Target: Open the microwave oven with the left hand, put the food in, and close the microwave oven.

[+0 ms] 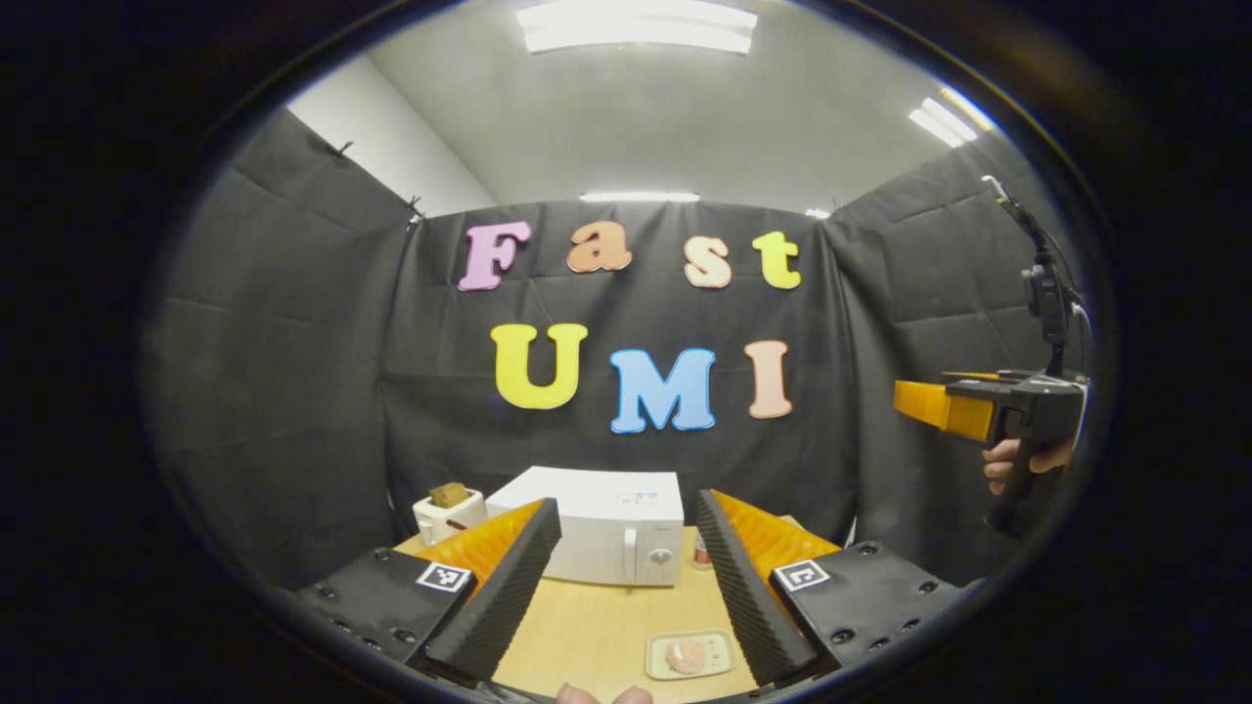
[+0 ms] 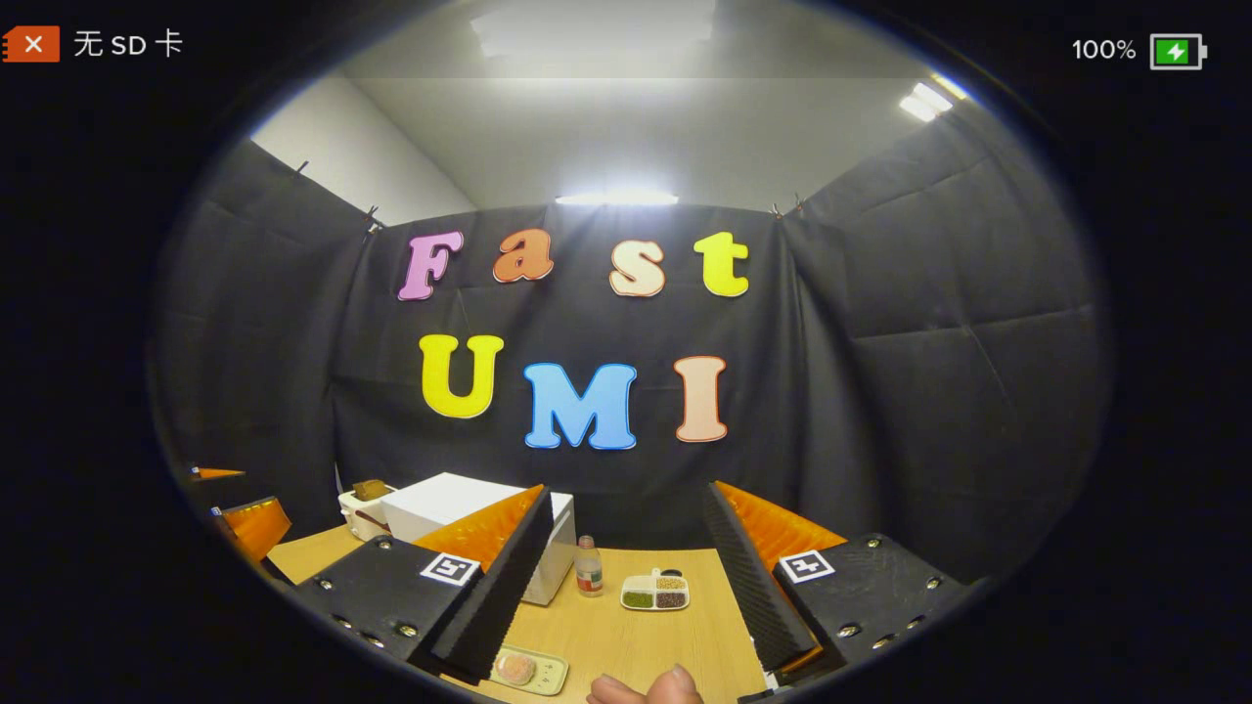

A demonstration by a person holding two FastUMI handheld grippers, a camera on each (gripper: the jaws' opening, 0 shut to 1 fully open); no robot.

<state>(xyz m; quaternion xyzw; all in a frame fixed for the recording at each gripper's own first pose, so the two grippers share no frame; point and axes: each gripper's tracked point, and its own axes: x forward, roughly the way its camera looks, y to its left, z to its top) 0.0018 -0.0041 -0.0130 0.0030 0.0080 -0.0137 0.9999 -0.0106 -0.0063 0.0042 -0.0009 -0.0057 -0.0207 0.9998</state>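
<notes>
The left tongs (image 1: 626, 587) stand wide apart and empty above the light wooden desk (image 1: 597, 626). Between their fingers sits the white box-shaped microwave oven (image 1: 611, 528) with its door shut, at the back of the desk. A pale rectangular tray holding a pink round piece of food (image 1: 689, 655) lies on the desk in front of it, near the right finger. A white toaster with a brown slice (image 1: 448, 510) stands just left of the oven. The right tongs (image 2: 626, 587) are likewise spread and hold nothing; beyond them stand a small bottle (image 2: 588, 567) and a white divided dish of grains (image 2: 655, 592).
</notes>
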